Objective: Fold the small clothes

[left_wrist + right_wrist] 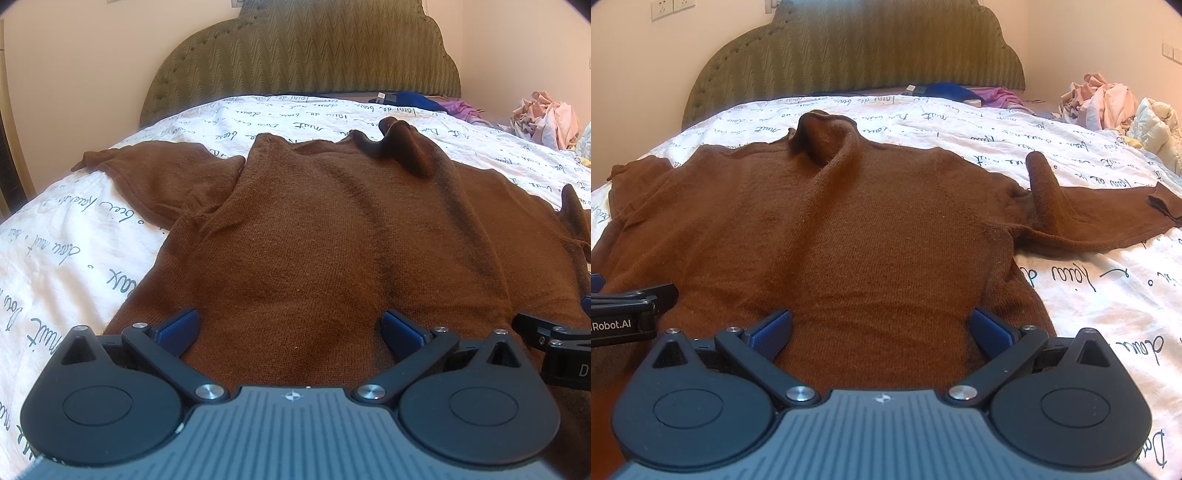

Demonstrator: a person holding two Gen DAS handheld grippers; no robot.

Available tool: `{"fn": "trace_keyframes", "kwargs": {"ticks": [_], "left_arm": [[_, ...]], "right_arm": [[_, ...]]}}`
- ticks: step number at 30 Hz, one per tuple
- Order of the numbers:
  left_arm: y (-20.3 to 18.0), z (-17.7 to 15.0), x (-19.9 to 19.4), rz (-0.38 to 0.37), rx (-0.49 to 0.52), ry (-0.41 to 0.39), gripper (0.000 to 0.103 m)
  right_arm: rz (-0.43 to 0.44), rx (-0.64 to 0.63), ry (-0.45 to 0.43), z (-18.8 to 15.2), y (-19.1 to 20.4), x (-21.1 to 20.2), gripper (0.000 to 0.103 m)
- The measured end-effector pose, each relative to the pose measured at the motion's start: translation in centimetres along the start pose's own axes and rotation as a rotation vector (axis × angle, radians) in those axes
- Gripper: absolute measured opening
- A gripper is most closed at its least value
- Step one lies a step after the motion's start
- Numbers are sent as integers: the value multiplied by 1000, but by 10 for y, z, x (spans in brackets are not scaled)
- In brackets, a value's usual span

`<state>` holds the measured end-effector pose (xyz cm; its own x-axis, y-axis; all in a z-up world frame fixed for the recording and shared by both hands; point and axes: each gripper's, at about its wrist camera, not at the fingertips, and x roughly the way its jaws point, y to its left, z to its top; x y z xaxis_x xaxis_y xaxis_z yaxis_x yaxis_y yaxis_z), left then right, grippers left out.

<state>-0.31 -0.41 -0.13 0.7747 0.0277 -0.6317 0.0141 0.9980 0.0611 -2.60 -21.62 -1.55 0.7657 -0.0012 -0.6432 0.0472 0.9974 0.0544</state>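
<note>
A brown knitted sweater point(325, 229) lies spread flat on the bed, hem toward me, collar far, both sleeves out to the sides. My left gripper point(290, 330) is open over the hem's left half, blue pads point(177, 330) wide apart with only flat fabric between them. My right gripper point(881, 328) is open too, above the hem's right half of the same sweater point(849, 221). The raised collar point(820, 136) stands up at the far end. The right sleeve point(1108, 218) has a fold sticking up. Each gripper's edge shows in the other's view.
The bed carries a white cover with handwriting print point(74, 236). A green padded headboard point(303, 51) stands behind. Blue and purple cloth point(960, 92) lies by the headboard, and a heap of pale clothes point(1108, 103) sits at the far right.
</note>
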Motion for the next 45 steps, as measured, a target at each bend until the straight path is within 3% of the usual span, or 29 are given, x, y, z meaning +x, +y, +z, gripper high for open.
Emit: {"fn": "trace_keyframes", "kwargs": {"ticks": [12, 15, 20, 22, 27, 32, 33, 35, 40, 45], "left_arm": [[3, 4, 0, -19, -14, 16, 103], [1, 12, -1, -23, -8, 53, 103], [-6, 22, -7, -156, -87, 24, 103], [-13, 17, -3, -211, -77, 52, 103], [-22, 13, 4, -176, -14, 70, 103], [-34, 13, 5, -127, 59, 80, 103], [-34, 15, 5, -129, 56, 83, 103], [-31, 19, -1, -144, 12, 60, 103], [-55, 40, -18, -266, -10, -46, 103], [-102, 60, -5, -446, -32, -3, 103]], "right_arm": [[13, -6, 34, 3, -1, 0, 103], [6, -24, 34, 1, 1, -1, 103], [23, -19, 44, 2, -2, -1, 103], [19, -20, 41, 2, -1, -2, 103], [43, -8, 48, 3, -4, -4, 103], [99, -88, 97, 12, -13, -8, 103], [98, -97, 74, 15, -20, -14, 103], [17, -142, 9, 23, -41, -25, 103], [-142, -102, -56, 55, -146, -32, 103], [-195, -68, -81, 81, -238, -23, 103]]}}
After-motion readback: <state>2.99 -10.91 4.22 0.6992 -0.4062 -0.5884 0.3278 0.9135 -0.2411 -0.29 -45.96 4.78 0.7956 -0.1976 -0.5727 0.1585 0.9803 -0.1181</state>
